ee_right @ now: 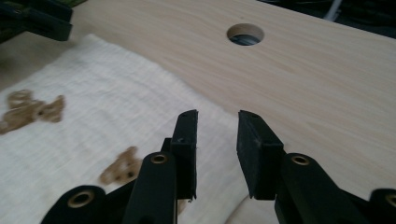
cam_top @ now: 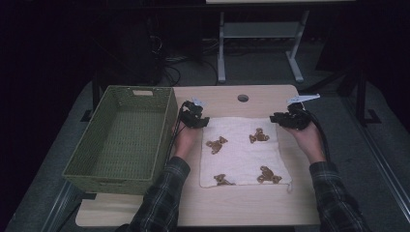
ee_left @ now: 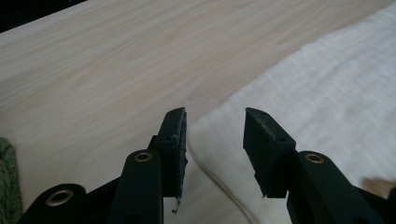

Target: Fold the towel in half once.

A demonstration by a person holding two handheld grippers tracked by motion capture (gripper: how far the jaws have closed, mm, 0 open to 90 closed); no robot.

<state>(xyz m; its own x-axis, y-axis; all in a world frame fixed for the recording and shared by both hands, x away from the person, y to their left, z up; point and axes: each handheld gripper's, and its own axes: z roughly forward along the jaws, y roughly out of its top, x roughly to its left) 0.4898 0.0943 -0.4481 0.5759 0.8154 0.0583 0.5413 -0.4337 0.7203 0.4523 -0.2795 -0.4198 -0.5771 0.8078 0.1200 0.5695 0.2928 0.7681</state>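
Two grippers, left (cam_top: 194, 117) and right (cam_top: 289, 119), hover with jaws spread and empty over the cloth's (cam_top: 241, 153) far corners on the tabletop (cam_top: 270, 99), each corner edge lying just between its jaws.

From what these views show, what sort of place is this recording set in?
Probably a lab or workshop recording station: a light wooden desk with a cable hole, another desk frame behind, tangled cables on the grey floor.

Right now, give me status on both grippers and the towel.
Left gripper open over towel's far left corner. Right gripper open over far right corner. Towel flat, nothing gripped. Basket beside it.
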